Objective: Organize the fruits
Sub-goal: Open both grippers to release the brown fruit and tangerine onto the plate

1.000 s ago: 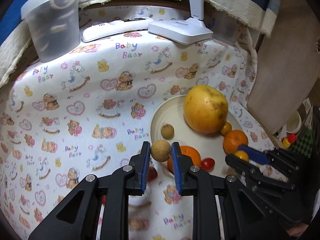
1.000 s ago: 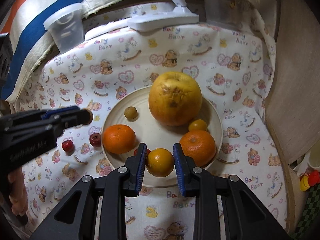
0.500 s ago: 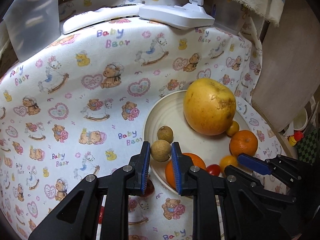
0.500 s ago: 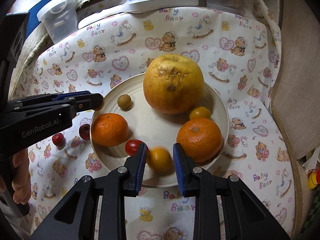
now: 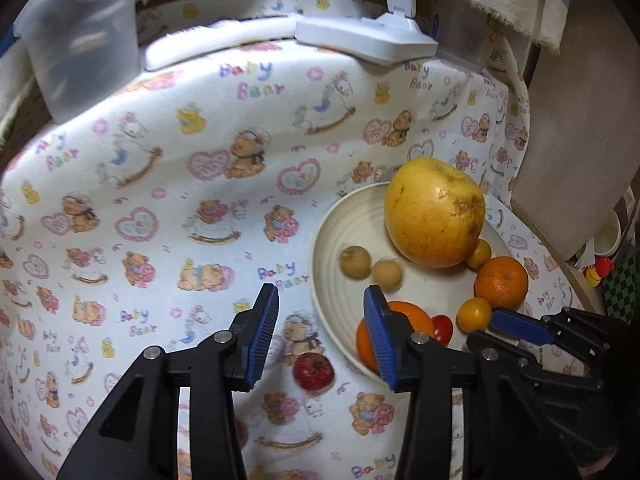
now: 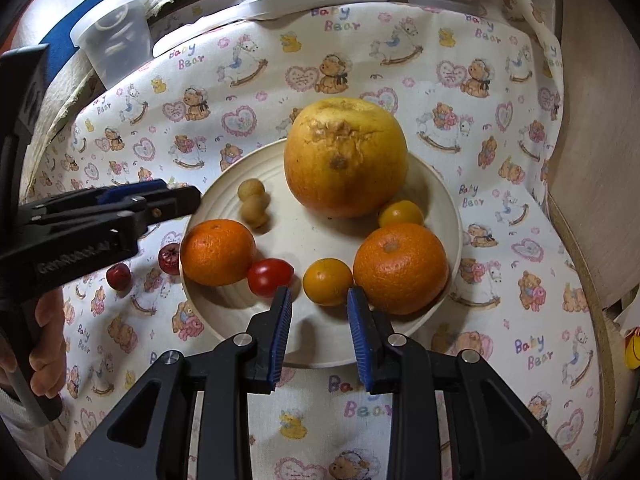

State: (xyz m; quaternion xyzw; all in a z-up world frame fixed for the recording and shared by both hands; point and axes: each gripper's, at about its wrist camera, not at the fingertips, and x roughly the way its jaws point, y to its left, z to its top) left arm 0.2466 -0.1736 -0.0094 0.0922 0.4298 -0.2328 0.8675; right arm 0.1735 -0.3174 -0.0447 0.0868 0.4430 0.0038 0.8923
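Right wrist view looks down on a cream plate [image 6: 436, 184] resting on a desk [image 6: 520, 208] covered with a cloth printed with bears, hearts and "Baby Bear". On the plate sits a big yellow pomelo [image 6: 345, 157], its scarred stem end facing up toward the camera, with no clear long axis. Two tan longans [image 6: 253, 202] lie touching, lined up from far to near, just left of it. Nearer lie a left orange [image 6: 218, 251], a red cherry tomato [image 6: 269, 276] with its long axis running left to right, a small tangerine [image 6: 328, 281], a right orange [image 6: 400, 268] with its stem scar up, and a yellow kumquat [image 6: 401, 214] between that orange and the pomelo. Two dark red fruits [image 6: 169, 258] lie on the cloth just left of the plate. The right tongs [image 6: 319, 300] stand slightly apart, empty, the tangerine just beyond their tips. The left tongs [image 5: 320, 308] have just been opening and are spread with nothing between them, poised above the plate's left rim. A person's hand [image 6: 47, 344] grips the left handle. At the far edge stand a clear plastic tub [image 6: 114, 36] and a white lamp base [image 5: 364, 38].
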